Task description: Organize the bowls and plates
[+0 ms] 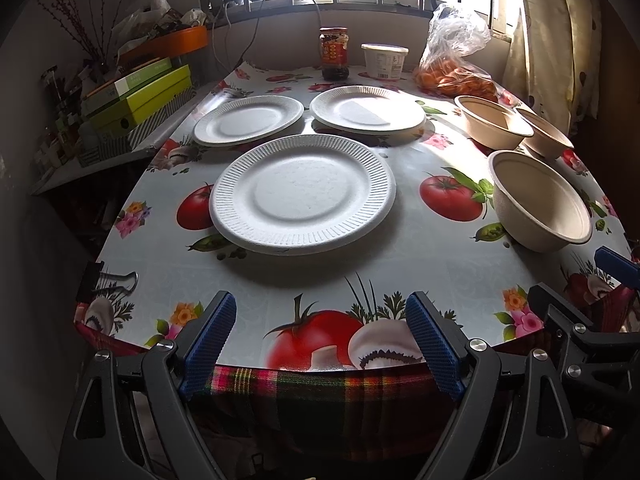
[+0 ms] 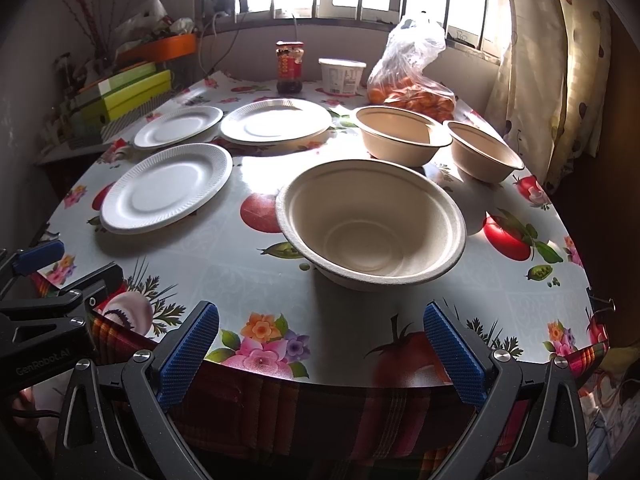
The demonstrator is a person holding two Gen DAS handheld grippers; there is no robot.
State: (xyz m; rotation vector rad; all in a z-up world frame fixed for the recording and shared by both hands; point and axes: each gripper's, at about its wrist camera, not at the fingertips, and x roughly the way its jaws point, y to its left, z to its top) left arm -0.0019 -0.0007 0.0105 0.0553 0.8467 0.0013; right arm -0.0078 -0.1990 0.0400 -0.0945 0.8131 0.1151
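Three white paper plates lie apart on the table: a near one, a far left one and a far right one. Three beige bowls stand on the right: a near one and two farther ones. My left gripper is open and empty at the table's front edge, before the near plate. My right gripper is open and empty at the front edge, before the near bowl.
The table has a fruit-print cloth. At its back stand a sauce jar, a white tub and a bag of oranges. Green boxes sit on a side shelf at left. A binder clip grips the left edge.
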